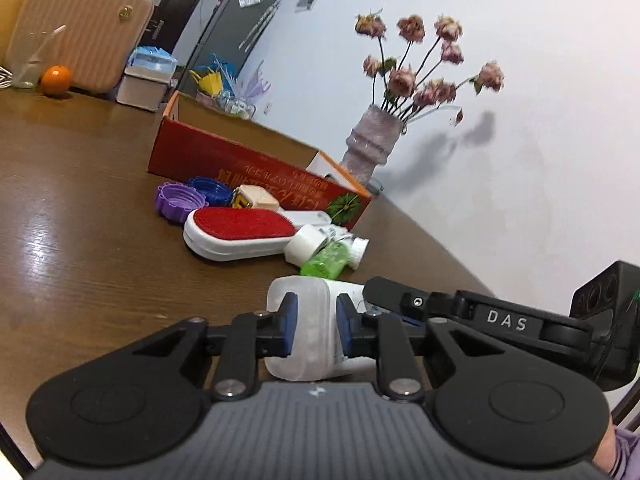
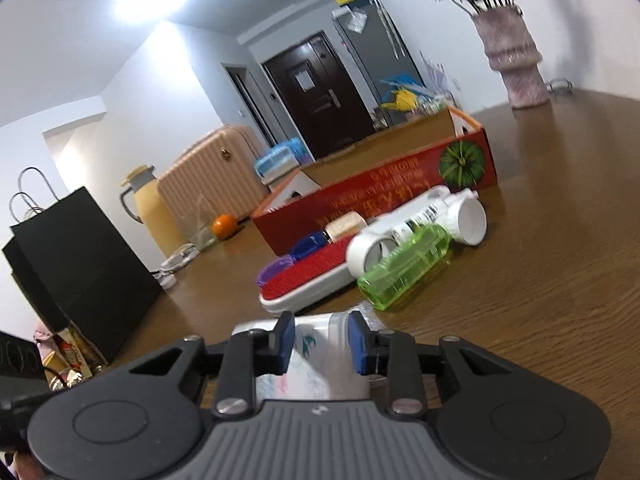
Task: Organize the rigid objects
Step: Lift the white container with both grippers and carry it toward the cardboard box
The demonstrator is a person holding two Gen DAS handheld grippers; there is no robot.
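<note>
My left hand-held gripper (image 1: 316, 330) is clamped on a translucent white plastic bottle (image 1: 310, 344); both blue pads press its sides. The bottle lies on its side, low over the brown wooden surface (image 1: 80, 240); whether it touches the wood I cannot tell. My right hand-held gripper (image 2: 322, 342) is narrow, with the other end of the same bottle (image 2: 312, 364) between its pads. The left pad meets the printed label; contact at the right pad is hard to make out through motion blur.

Containers: ahead of both grippers stands a long open red cardboard box with a green pumpkin picture (image 1: 256, 176). Its interior is mostly hidden by the near wall, so I cannot read its contents. A clear green plastic bottle (image 2: 404, 268) lies on its side just ahead of my right gripper, looking empty. Behind it lie two white cylindrical bottles (image 2: 460, 216), partly overlapped.

Ahead and left of my left gripper: a white lint brush with red pad (image 1: 240, 234), a purple ribbed cap (image 1: 178, 202), a blue ribbed cap (image 1: 210, 190) and a small beige block (image 1: 256, 200), each partly hidden by its neighbour.

Far beyond the box, a pale ribbed vase of dried pink flowers (image 1: 370, 148); the blooms are cut off in the right view.
</note>
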